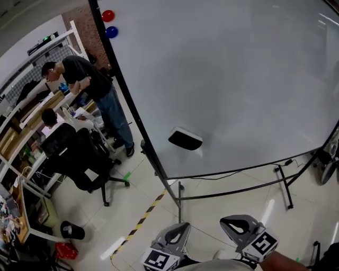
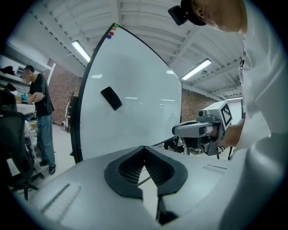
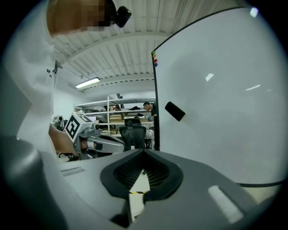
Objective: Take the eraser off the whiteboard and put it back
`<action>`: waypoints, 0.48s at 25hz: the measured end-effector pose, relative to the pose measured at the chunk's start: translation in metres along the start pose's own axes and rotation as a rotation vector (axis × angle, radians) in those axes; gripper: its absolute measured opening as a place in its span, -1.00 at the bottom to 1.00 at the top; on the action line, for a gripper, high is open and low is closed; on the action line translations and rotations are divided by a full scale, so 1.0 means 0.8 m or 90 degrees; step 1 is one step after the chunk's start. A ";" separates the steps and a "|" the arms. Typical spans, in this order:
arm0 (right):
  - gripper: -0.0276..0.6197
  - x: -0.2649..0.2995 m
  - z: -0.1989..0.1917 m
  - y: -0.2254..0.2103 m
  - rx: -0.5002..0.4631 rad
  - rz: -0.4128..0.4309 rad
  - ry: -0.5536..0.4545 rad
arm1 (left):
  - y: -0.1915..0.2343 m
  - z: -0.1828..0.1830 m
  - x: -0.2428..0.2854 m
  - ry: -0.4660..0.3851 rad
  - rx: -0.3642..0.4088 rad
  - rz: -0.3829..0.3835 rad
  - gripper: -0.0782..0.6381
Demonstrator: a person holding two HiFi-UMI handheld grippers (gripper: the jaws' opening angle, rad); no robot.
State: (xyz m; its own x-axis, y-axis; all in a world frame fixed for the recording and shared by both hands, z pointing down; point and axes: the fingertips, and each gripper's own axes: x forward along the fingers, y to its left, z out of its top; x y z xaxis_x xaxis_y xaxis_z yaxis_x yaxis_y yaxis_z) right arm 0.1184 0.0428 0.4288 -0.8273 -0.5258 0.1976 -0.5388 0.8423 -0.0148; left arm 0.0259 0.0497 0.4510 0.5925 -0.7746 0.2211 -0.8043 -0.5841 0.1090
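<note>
A black eraser (image 1: 185, 138) with a pale rim sticks to the big whiteboard (image 1: 228, 69), low on its left half. Both grippers are held low, well short of the board, near the bottom edge of the head view. My left gripper (image 1: 184, 226) is shut with nothing in it, and my right gripper (image 1: 226, 220) beside it is shut and empty too. In the left gripper view the closed jaws (image 2: 144, 149) point below the eraser (image 2: 111, 98), with the right gripper (image 2: 198, 130) off to the right. The right gripper view shows its closed jaws (image 3: 144, 152) below and left of the eraser (image 3: 174, 111).
The board's wheeled stand (image 1: 233, 191) spreads across the floor ahead. Left of it are a standing person (image 1: 87, 82), a seated person, a black office chair (image 1: 79, 161), desks and shelving. Yellow-black tape (image 1: 144, 216) crosses the floor. Red (image 1: 108, 15) and blue (image 1: 111, 32) magnets sit at the board's top.
</note>
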 end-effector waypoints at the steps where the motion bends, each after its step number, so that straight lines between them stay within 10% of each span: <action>1: -0.91 -0.012 -0.002 0.000 0.001 0.008 -0.001 | -0.012 0.001 -0.001 -0.002 0.001 0.008 -0.73; 12: -0.91 -0.059 -0.006 0.014 0.044 -0.002 -0.014 | -0.045 -0.004 -0.030 0.015 0.021 0.008 -0.73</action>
State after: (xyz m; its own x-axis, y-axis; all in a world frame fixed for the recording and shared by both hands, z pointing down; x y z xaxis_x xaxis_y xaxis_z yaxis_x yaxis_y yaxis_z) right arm 0.1522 0.0777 0.4237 -0.8288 -0.5308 0.1768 -0.5498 0.8313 -0.0817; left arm 0.0403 0.0902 0.4446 0.5803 -0.7769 0.2444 -0.8100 -0.5817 0.0742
